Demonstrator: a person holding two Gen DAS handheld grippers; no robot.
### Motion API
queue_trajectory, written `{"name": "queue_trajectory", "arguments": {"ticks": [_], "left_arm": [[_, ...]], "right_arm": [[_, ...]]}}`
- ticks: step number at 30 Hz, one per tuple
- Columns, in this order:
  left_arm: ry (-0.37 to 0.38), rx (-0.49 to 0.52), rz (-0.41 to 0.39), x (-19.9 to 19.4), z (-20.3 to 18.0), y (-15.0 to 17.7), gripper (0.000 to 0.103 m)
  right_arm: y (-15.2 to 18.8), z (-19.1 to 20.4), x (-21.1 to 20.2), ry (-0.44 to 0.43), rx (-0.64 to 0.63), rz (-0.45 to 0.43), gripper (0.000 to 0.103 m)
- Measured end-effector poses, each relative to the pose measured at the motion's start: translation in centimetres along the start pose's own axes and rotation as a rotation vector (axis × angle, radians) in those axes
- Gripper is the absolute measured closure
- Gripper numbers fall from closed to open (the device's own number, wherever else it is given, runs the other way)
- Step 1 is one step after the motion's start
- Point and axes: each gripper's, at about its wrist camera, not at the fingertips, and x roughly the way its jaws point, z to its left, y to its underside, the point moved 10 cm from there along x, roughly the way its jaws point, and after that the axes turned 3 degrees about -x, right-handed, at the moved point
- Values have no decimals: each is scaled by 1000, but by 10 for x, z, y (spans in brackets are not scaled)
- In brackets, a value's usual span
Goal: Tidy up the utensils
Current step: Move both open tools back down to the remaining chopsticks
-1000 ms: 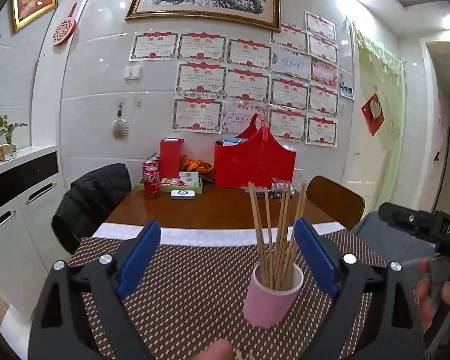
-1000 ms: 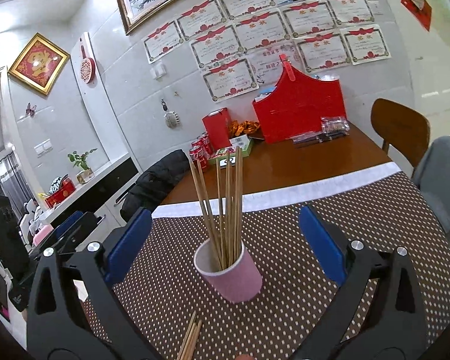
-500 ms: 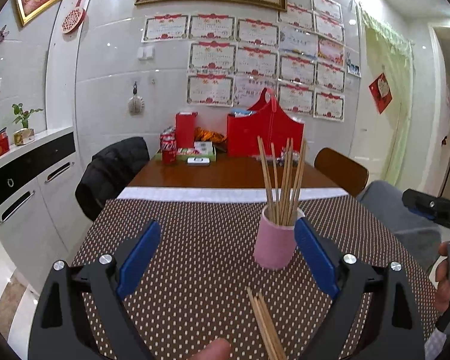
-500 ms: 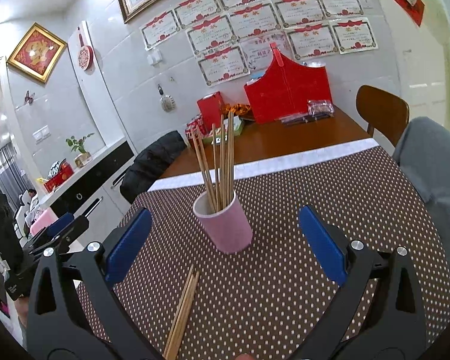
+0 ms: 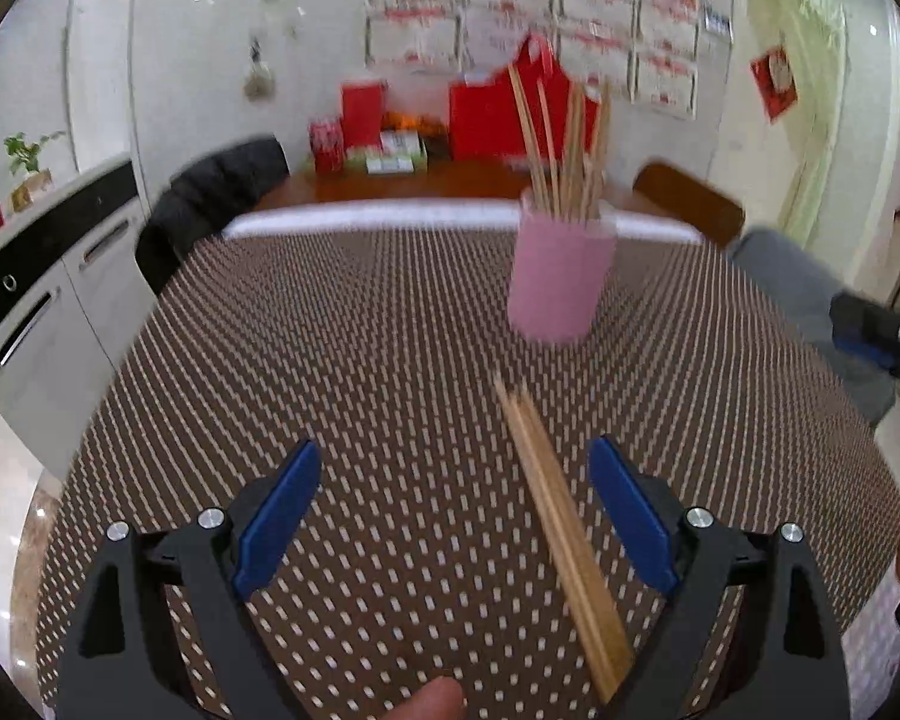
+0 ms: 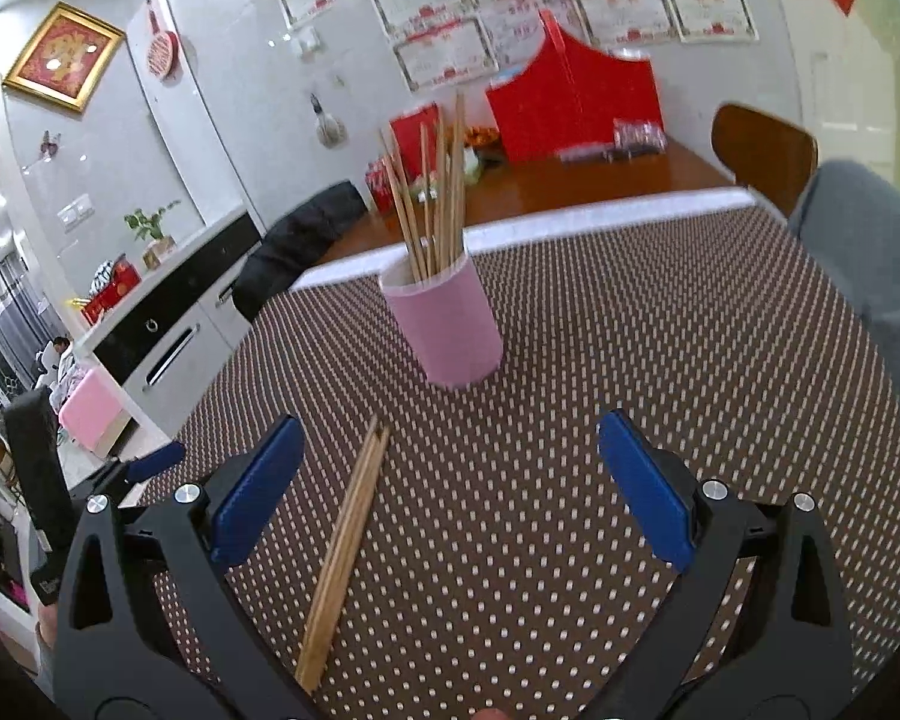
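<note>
A pink cup (image 5: 561,282) holding several wooden chopsticks stands upright on the brown dotted mat (image 5: 360,372); it also shows in the right wrist view (image 6: 447,327). A loose bundle of chopsticks (image 5: 555,531) lies flat on the mat in front of the cup, also seen in the right wrist view (image 6: 345,546). My left gripper (image 5: 453,501) is open and empty, with the loose bundle between its fingers near the right one. My right gripper (image 6: 450,480) is open and empty, with the bundle near its left finger.
Beyond the mat the wooden table (image 6: 576,186) carries a red bag (image 6: 573,102), red boxes and cans. A chair with a dark jacket (image 5: 222,192) stands at the left, a wooden chair (image 6: 762,150) at the right. A white cabinet (image 5: 36,300) is at the far left.
Both grippers have pulled back and tilted down. The cup now sits farther away and the loose chopstick bundle has come fully into view between the fingers.
</note>
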Motion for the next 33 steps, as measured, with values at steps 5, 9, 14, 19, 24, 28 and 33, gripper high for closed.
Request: {"name": "queue_trajectory", "arguments": {"ticks": [5, 9, 14, 19, 24, 28, 33], "left_arm": [[-25, 47, 100, 28, -8, 30, 14], [-53, 58, 159, 48, -9, 48, 14], [-57, 51, 165, 57, -7, 57, 13], [-65, 41, 154, 56, 2, 58, 13], [-75, 22, 172, 56, 17, 57, 13], [-34, -22, 177, 58, 21, 58, 13], [38, -90, 149, 52, 25, 55, 13]], "right_arm": [[19, -9, 8, 8, 24, 42, 6], [32, -17, 12, 16, 48, 65, 6], [44, -20, 19, 19, 52, 97, 6], [55, -8, 31, 15, 18, 140, 6], [83, 20, 46, 4, -94, 222, 6], [105, 42, 58, 11, -189, 274, 6], [120, 58, 70, 51, -281, 306, 6]]}}
